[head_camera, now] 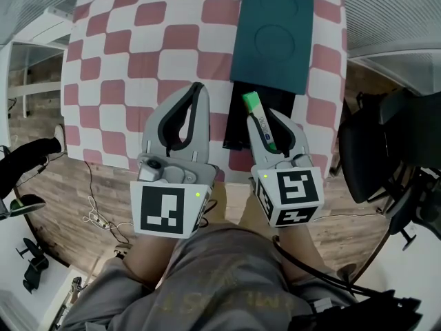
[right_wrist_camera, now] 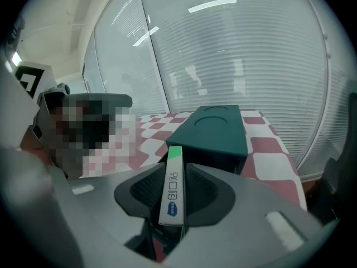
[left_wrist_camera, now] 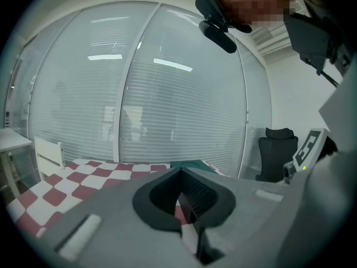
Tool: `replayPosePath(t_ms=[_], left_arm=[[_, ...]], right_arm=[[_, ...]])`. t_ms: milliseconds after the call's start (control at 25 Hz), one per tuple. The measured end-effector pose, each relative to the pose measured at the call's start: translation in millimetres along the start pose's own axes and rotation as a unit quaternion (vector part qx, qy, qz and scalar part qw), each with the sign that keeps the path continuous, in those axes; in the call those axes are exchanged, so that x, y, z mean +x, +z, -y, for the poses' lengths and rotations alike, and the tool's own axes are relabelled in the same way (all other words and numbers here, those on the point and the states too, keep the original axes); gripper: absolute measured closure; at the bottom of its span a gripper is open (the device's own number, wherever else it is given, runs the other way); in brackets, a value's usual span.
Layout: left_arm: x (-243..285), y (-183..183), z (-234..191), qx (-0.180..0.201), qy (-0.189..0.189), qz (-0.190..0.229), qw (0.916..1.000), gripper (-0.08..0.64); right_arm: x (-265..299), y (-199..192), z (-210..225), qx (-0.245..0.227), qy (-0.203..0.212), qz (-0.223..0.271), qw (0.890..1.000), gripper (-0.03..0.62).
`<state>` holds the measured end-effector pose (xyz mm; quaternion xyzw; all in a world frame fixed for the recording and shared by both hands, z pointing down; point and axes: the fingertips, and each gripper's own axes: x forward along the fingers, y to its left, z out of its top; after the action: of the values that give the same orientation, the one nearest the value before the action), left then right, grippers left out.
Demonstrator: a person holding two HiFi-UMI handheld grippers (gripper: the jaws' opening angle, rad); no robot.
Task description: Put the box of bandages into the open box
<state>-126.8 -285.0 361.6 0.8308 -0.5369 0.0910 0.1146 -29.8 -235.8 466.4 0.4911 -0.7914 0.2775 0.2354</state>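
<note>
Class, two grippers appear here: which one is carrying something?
The right gripper: its jaws clamp the green-tipped box of bandages, while the left gripper has its jaws closed on nothing.

The checkered table (head_camera: 131, 67) lies bare left of the open box (head_camera: 236, 124), leaving wide room to pass. A green lid (head_camera: 272, 33) lies across that box's far end, so only the near end is free from above. The right gripper (head_camera: 265, 116) hangs there, its fingers clamping the box of bandages (head_camera: 256, 111). The left gripper (head_camera: 196, 92), fingers together, crowds just beside it. A black chair (head_camera: 375, 150) stands by the table's right edge.
</note>
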Motion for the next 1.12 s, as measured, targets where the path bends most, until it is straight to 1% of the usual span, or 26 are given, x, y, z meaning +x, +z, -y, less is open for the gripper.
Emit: replayPosePath(t_ms=[200,320,480,640,720,1120], left_arm=[[-2,0,-2,0.000,0.003,0.001,1.0000,0.560],[-1,0,-2,-0.001,0.004,0.000,1.0000,0.560],[0,-1,1,-0.002,0.002,-0.003,1.0000,0.560],[3,-1,2,-0.001,0.000,-0.003,1.0000,0.560],[5,-2,3,-0.001,-0.002,-0.004,1.0000,0.560],[9,1,17,0.003,-0.012,-0.002,0.9999,0.560]], right_arm=[[0,2,-3,-0.007,0.004,0.005,1.000,0.425],[-1,2,-2,-0.012,0.002,0.010,1.000,0.434],[-2,2,1,-0.005,0.000,0.017,1.000,0.448],[-6,3,12,-0.018,-0.024,0.018,0.999,0.449],[-8,2,20,-0.018,-0.034,0.018,0.999,0.449],[-17,0,37,-0.007,-0.050,0.027,0.998,0.454]])
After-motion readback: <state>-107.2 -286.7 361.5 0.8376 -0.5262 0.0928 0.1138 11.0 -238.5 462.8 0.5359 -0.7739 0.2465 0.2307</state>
